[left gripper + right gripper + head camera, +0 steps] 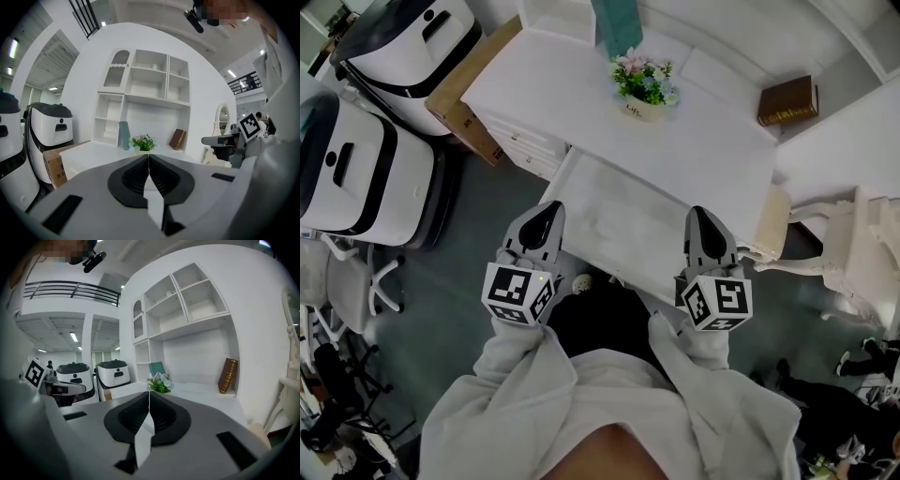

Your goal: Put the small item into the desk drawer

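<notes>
Shut tight on nothing at left claw (546, 216) and right claw (703, 220) alike. Ahead of both, past the pulled-out drawer (614, 206), on the counter (717, 150): small flower pot (642, 106), probably the item. Looks light, rigid, top-heavy; best gripped across the pot, under soft blooms.

The flower pot (639, 110) bears small print, possibly "Life"; print on the cardboard box (55, 166) is unreadable.
</notes>
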